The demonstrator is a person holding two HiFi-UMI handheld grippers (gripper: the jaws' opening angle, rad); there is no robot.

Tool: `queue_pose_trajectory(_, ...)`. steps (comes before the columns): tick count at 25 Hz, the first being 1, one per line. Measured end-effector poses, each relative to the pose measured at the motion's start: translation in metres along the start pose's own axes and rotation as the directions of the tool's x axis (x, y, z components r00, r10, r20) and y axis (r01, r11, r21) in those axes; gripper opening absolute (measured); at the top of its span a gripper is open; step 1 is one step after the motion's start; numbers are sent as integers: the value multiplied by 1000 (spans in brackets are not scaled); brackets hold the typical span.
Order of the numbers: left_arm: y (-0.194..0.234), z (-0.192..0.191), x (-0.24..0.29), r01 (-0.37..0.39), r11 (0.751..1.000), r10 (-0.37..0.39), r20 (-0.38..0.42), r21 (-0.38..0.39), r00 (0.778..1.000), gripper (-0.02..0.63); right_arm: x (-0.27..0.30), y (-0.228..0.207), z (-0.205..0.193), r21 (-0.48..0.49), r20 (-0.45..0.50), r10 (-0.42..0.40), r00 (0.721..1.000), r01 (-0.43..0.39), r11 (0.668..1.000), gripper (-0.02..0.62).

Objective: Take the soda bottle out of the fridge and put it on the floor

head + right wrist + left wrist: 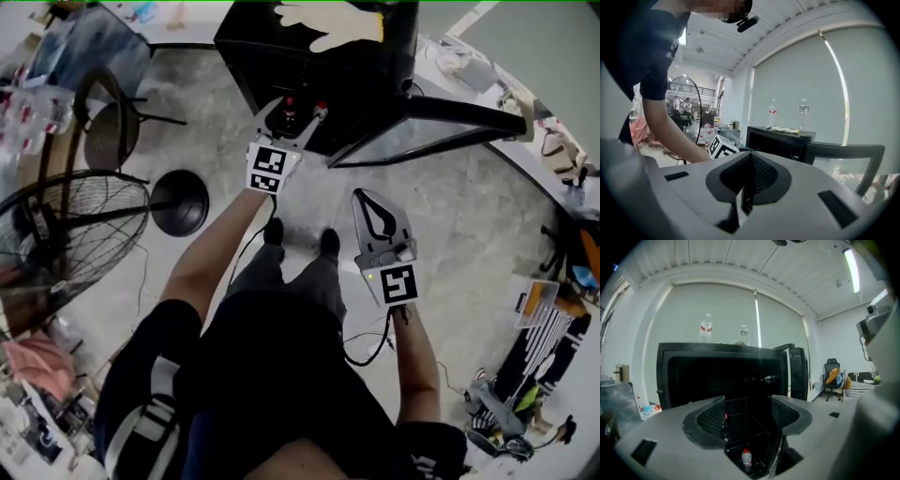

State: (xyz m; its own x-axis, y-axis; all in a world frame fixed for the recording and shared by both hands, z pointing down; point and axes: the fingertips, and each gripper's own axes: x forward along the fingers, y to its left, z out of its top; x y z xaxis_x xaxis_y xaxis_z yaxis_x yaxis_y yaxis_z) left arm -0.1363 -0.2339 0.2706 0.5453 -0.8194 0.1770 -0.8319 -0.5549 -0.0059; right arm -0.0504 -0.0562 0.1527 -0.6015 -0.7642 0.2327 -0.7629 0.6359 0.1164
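Observation:
The black fridge [309, 56] stands with its door [441, 127] swung out to the right. My left gripper [294, 111] is open at the fridge mouth, with nothing between its fingers. In the left gripper view, the left gripper [747, 413] faces the dark shelves. A small bottle with a red label [746, 458] stands low inside, below the fingers. A red-capped dark item [725, 418] sits by the left finger, too dim to identify. My right gripper [366, 202] hangs shut and empty over the floor. In its own view the right gripper [751, 161] points toward the fridge [778, 140].
Two bottles [706, 328] [744, 335] and a pale glove [333, 23] rest on the fridge top. A floor fan [66, 225] and its round black base [180, 202] stand at the left, with a stool [112, 131] behind. My feet [300, 239] are just before the fridge.

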Motion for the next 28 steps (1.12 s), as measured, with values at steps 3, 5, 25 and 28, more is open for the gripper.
queue_pose_trajectory(3,12,-16,18,17,1000,-17,-7,-6,1000,304,16,4,-8,2,1,-53,999,53,999,17)
queue_pose_trajectory(5,20,-26,29,16,1000,-17,-17,-14,1000,304,25,7,-13,5,-3,-76,997,76,997,17)
queue_pose_trajectory(25,43,-94,124,-75,997,73,52,18,996,304,49,-25,-91,93,52,-123,991,118,989,17)
queue_pose_trajectory(28,50,-101,130,-83,996,82,59,16,995,304,55,-24,-97,82,73,-125,989,119,989,17)
